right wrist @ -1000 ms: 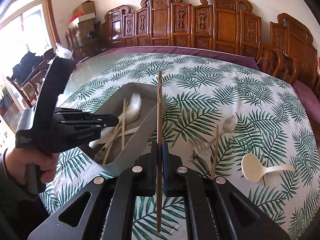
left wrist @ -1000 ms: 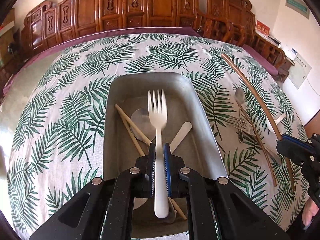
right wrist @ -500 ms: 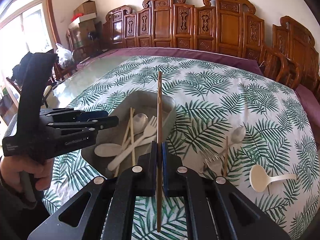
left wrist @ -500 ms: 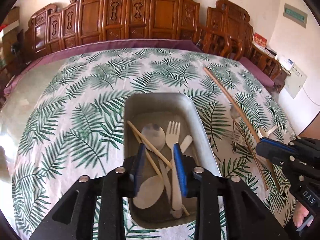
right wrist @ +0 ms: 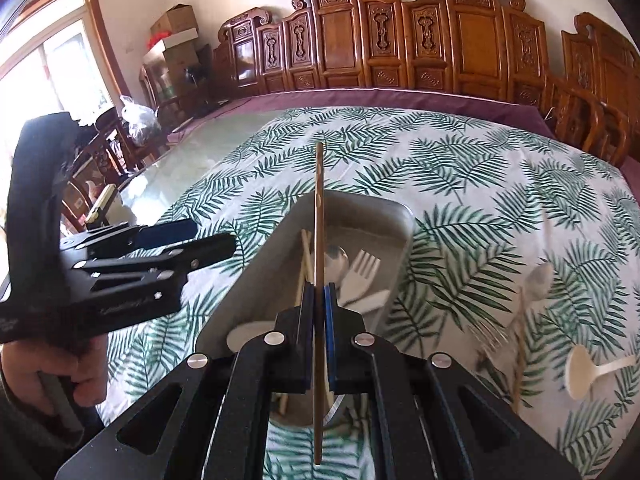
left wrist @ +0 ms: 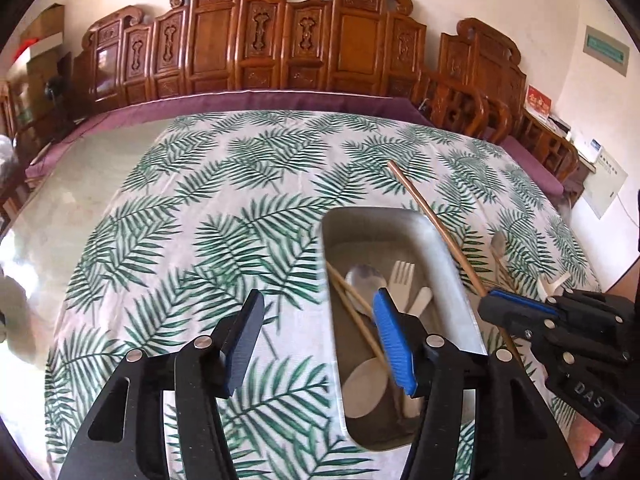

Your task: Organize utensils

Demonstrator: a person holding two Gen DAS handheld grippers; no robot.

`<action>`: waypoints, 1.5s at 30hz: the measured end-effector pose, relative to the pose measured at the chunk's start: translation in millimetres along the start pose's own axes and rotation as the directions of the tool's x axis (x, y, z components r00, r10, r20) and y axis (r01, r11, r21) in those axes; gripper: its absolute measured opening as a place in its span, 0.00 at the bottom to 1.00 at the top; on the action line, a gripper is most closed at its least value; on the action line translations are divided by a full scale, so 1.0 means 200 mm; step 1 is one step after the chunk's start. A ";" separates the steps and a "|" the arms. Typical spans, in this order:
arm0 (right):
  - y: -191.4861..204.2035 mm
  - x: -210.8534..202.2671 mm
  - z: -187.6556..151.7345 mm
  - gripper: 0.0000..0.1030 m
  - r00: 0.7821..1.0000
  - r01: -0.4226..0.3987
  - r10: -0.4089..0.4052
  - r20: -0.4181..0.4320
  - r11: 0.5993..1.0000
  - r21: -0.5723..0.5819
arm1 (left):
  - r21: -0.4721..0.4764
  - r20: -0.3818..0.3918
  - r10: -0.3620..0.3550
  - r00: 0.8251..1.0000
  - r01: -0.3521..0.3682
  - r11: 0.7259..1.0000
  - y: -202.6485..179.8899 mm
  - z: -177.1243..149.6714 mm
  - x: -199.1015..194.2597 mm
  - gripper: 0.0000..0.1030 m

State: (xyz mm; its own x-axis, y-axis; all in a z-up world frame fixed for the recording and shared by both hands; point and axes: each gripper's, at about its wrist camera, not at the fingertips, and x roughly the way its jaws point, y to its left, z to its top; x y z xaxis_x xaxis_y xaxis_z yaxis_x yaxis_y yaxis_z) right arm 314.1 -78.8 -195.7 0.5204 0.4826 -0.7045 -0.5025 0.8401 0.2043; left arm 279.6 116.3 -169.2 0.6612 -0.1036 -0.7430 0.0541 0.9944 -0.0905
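Wooden chopstick [right wrist: 319,216] end behind R fingers [right wrist: 307,304]

My grey metal tray [left wrist: 460,288] holds a white fork [left wrist: 401,280], a metal spoon [left wrist: 366,280], pale chopsticks [left wrist: 352,300] and a white spoon [left wrist: 366,384]. A brown chopstick [right wrist: 319,208] slants above it. Beside it, on the table's leaf-print cloth [right wrist: 460,184], lies a white ladle [right wrist: 584,372].

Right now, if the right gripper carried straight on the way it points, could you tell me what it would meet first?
Probably the metal tray. The right gripper, jaws shut on a chopstick, points down over the tray, so the chopstick's tip would likely arrive first, near the far wall; depth is unclear.
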 end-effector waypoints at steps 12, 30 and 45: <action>-0.01 0.20 0.02 0.06 1.000 -0.011 0.012 -0.014 0.998 0.054 | -0.043 0.031 0.007 0.999 -0.006 0.999 0.12 0.03 -0.05 0.81; 0.00 0.20 -0.03 0.08 0.999 -0.016 0.017 -0.032 0.999 0.030 | -0.049 0.038 0.013 0.999 -0.011 0.999 0.12 0.02 -0.05 0.84; -0.26 -0.34 -0.14 0.08 0.989 0.129 -0.128 0.073 0.992 -0.010 | 0.009 0.041 -0.033 0.999 0.032 0.999 -0.07 -0.03 -0.08 0.84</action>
State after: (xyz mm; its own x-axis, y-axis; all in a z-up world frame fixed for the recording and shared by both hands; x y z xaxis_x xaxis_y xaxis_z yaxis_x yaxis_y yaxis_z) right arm 284.6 -161.8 -176.9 0.6297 0.3880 -0.6730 -0.4380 0.8928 0.1050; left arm 263.9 104.1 -160.2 0.6894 -0.1352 -0.7116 0.0824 0.9907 -0.1084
